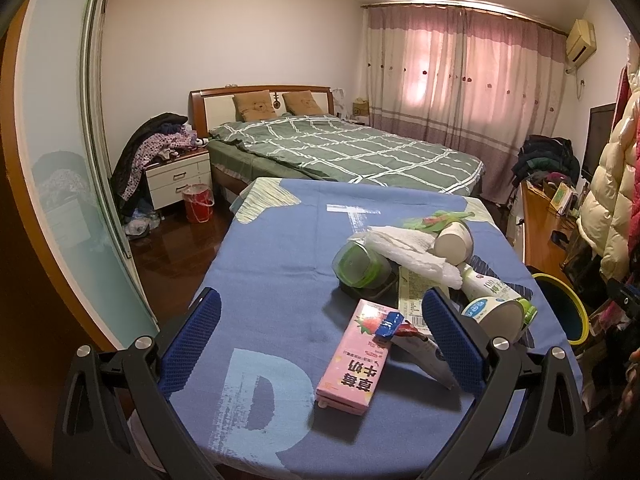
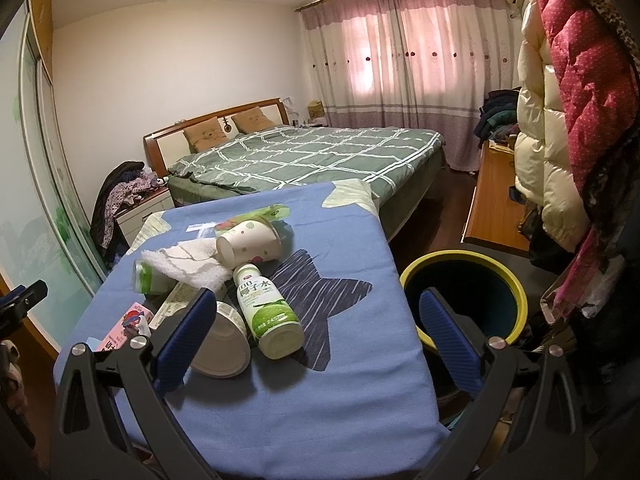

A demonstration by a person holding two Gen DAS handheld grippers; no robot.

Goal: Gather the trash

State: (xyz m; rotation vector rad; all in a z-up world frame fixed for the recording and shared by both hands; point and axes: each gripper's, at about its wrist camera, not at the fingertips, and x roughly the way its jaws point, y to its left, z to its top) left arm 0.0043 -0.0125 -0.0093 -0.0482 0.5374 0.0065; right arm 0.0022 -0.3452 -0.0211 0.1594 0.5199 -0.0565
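A table under a blue printed cloth (image 1: 280, 248) stands in a bedroom, at the foot of a bed with a green checked cover (image 1: 340, 148); pink curtains (image 1: 460, 72) close the far window. A yellow-rimmed bin (image 2: 464, 292) sits just beside the table's right edge. Trash is heaped on the cloth: a pink strawberry milk carton (image 1: 352, 356) lying flat, a coconut water bottle (image 2: 266, 308) on its side, a tipped paper cup (image 2: 248, 242) and a crumpled white tissue (image 2: 188, 264). The left gripper (image 1: 324, 344) hangs spread wide around the carton, not touching it. The right gripper (image 2: 316, 340) is likewise spread, holding nothing, above the cloth's right edge
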